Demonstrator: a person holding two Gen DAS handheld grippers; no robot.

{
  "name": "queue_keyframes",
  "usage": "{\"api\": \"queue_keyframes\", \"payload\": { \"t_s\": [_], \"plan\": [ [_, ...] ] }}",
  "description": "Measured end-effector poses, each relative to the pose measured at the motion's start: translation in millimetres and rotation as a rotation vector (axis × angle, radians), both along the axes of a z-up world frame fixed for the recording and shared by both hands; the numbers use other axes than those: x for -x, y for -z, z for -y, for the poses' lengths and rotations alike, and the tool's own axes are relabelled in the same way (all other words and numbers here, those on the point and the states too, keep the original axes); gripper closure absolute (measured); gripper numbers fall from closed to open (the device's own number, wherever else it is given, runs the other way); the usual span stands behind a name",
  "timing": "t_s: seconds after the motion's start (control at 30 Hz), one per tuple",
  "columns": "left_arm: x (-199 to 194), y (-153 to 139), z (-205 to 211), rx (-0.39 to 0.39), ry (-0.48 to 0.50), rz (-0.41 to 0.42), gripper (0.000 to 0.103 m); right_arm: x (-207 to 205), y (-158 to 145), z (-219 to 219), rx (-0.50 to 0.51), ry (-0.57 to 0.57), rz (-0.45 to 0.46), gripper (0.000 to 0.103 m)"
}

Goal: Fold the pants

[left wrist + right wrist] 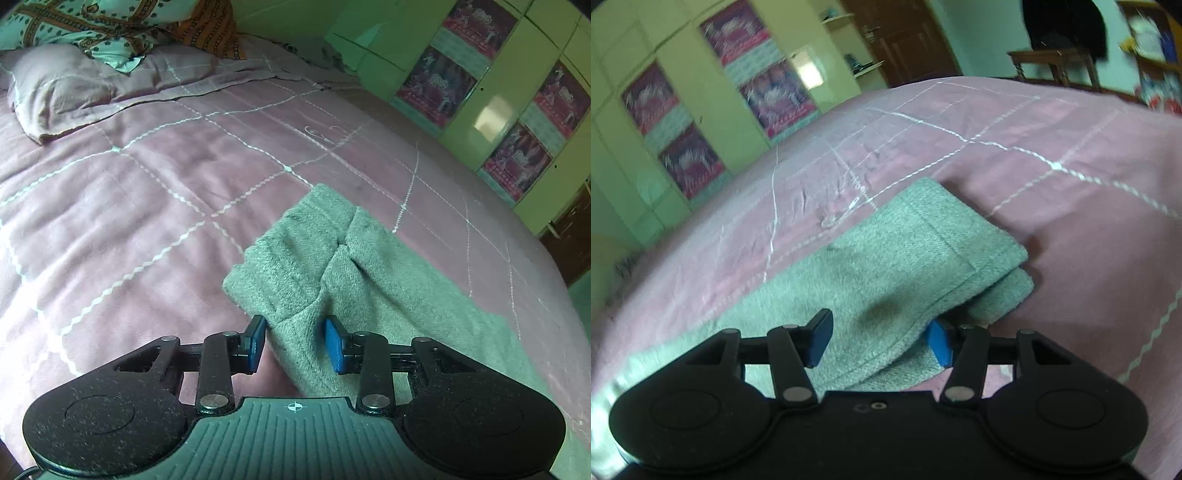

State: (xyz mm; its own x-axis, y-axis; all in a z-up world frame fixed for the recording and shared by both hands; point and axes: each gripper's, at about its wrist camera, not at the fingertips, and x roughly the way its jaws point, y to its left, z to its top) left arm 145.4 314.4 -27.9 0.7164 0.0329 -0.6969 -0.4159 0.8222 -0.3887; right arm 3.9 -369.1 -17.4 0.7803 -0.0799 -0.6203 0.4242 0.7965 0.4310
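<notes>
Grey-green pants [314, 258] lie on a pink bedspread [147, 203], with their two cuffs pointing away side by side. In the left wrist view my left gripper [295, 344] is shut on a bunched fold of the pants, a blue pad pressing on each side. In the right wrist view the pants [905, 251] show as a doubled layer with a stitched hem at the far end. My right gripper [880, 345] stands open over their near edge. Its left pad rests above the cloth and its right pad sits beside the folded edge, neither pressing.
A pink pillow [62, 88] and a patterned teal cloth [92, 26] lie at the head of the bed. Green wardrobe doors with posters [498, 92] stand past the bed's far side. A wooden table [1052, 59] and a brown door [905, 33] are beyond the bed.
</notes>
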Motion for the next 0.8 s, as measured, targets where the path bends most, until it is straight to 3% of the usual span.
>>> {"api": "queue_keyframes", "payload": {
  "t_s": [0.2, 0.43, 0.53, 0.6, 0.73, 0.8],
  "plan": [
    [-2.2, -4.3, 0.7, -0.012, -0.03, 0.019, 0.067, 10.0, 9.9, 20.7, -0.171, 0.058, 0.075, 0.049],
    [9.2, -15.4, 8.7, -0.018, -0.038, 0.1, 0.067, 8.6, 11.6, 23.7, -0.179, 0.059, 0.077, 0.049],
    [6.8, -1.9, -0.2, 0.061, -0.062, 0.083, 0.067, 8.2, 11.8, 23.5, -0.176, 0.06, 0.076, 0.049],
    [13.0, 2.2, -3.4, 0.11, -0.073, 0.135, 0.067, 8.3, 11.6, 23.4, -0.169, 0.059, 0.074, 0.049],
    [24.3, 16.3, -14.9, 0.283, -0.102, 0.265, 0.067, 9.0, 11.9, 22.7, -0.17, 0.061, 0.076, 0.049],
    [27.3, 19.9, -15.2, 0.311, -0.111, 0.305, 0.067, 8.8, 12.0, 22.1, -0.164, 0.059, 0.074, 0.049]
  ]
}}
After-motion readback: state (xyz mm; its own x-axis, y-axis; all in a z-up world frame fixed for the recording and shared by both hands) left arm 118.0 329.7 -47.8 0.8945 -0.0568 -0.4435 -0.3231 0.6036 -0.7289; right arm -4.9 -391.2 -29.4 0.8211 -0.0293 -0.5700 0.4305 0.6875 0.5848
